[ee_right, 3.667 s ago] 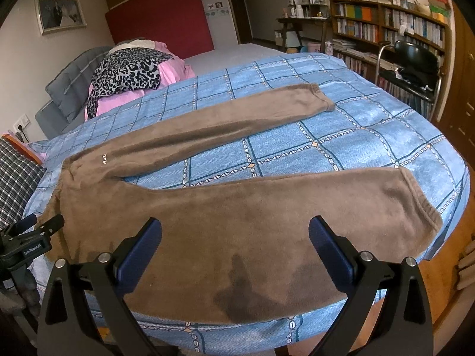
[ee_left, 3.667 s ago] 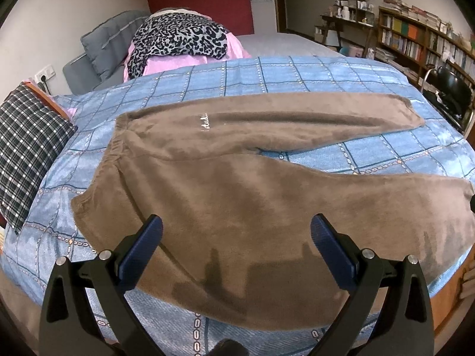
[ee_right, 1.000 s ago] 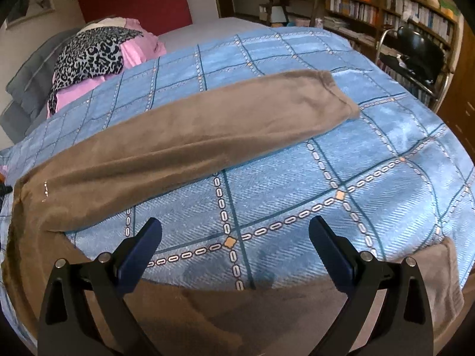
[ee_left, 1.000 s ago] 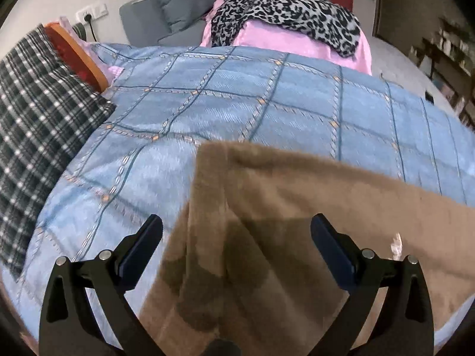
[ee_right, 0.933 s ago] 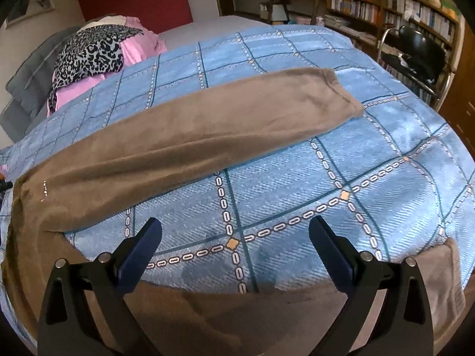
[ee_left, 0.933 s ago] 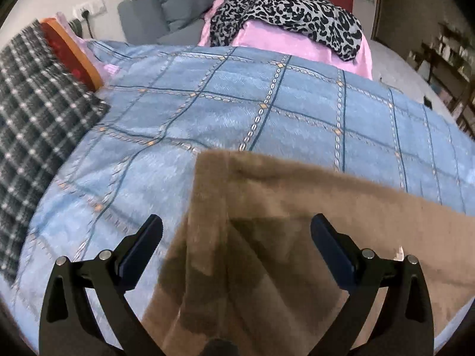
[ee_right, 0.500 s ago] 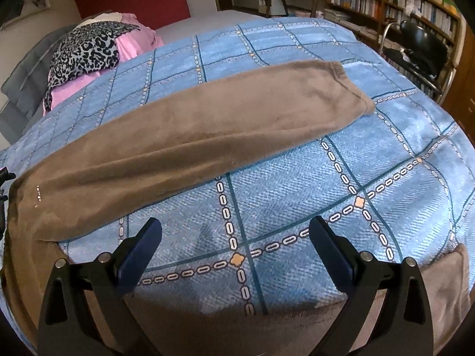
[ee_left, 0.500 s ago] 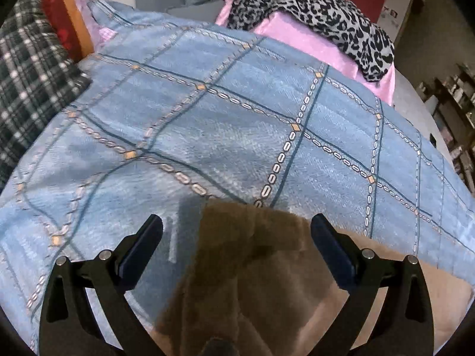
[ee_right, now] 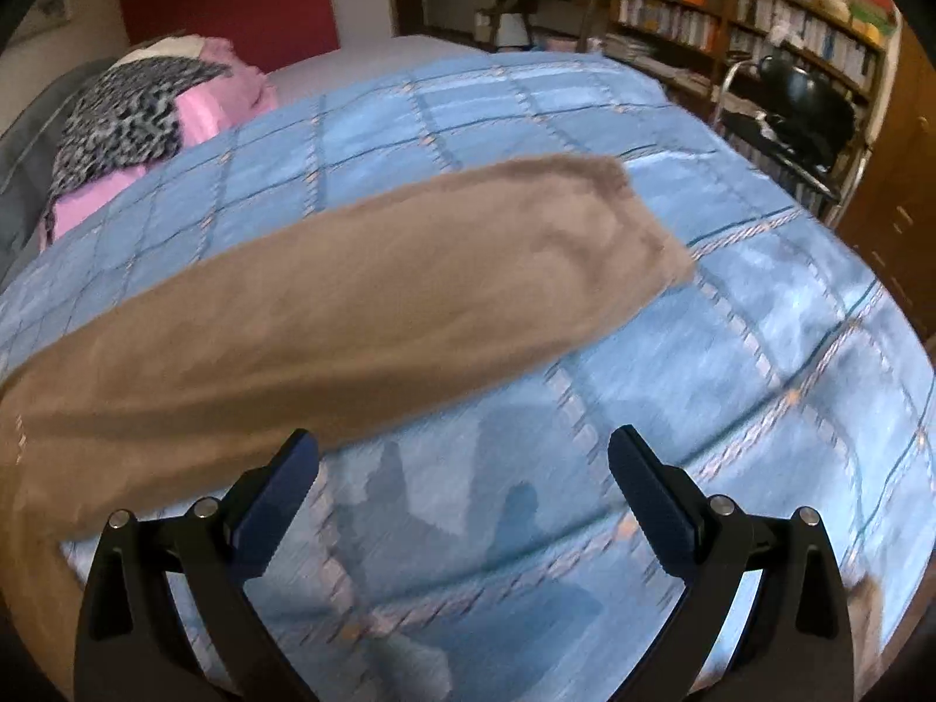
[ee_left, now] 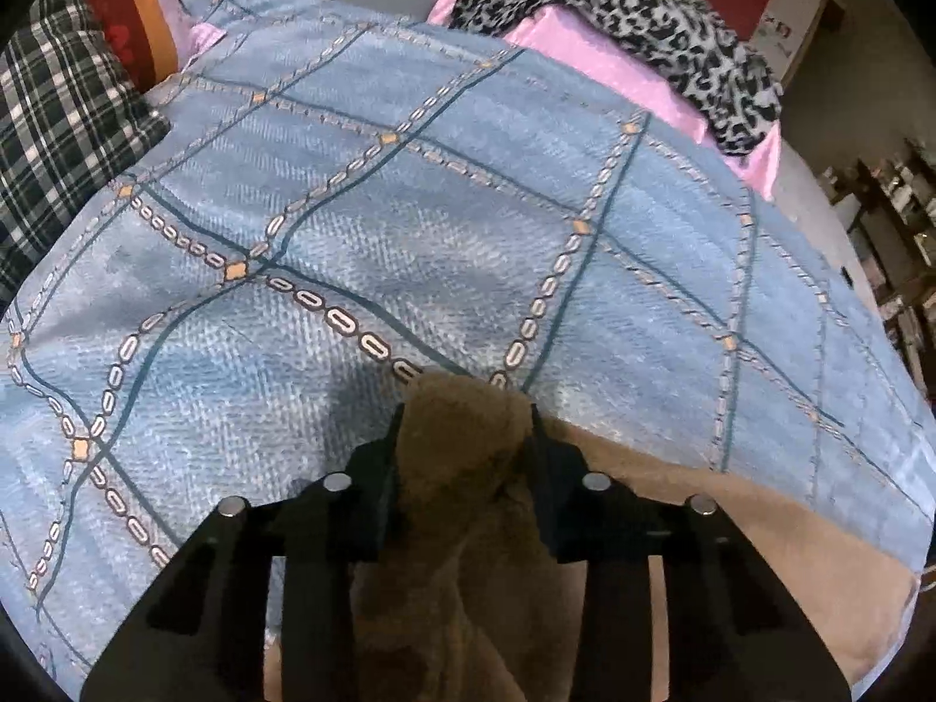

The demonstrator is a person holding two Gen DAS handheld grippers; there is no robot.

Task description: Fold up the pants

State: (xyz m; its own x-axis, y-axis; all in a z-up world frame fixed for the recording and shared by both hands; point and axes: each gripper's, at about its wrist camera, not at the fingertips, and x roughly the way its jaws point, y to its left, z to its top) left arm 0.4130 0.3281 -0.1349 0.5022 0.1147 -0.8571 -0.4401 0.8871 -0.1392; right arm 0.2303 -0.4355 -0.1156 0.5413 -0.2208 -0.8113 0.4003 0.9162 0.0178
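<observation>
The brown fleece pants [ee_right: 362, 286] lie spread on the blue checked bedspread [ee_right: 760, 351]. In the right wrist view the far leg runs across the bed, its cuff at the right. My left gripper [ee_left: 465, 439] is shut on a bunched corner of the pants [ee_left: 462, 468] at the waist end, with more brown fabric trailing right and below. My right gripper [ee_right: 462, 468] is open and empty, above bare bedspread just in front of the far leg. The near leg is mostly out of view.
A plaid pillow [ee_left: 58, 117] lies at the left edge of the bed. A leopard-print and pink pile [ee_left: 614, 11] sits at the head. A black chair [ee_right: 801, 99] and bookshelves [ee_right: 731, 17] stand beyond the bed's right side.
My left gripper has closed on the waist corner of the pants and pushed toward the head of the bed. My right gripper has moved closer to the far leg, still open.
</observation>
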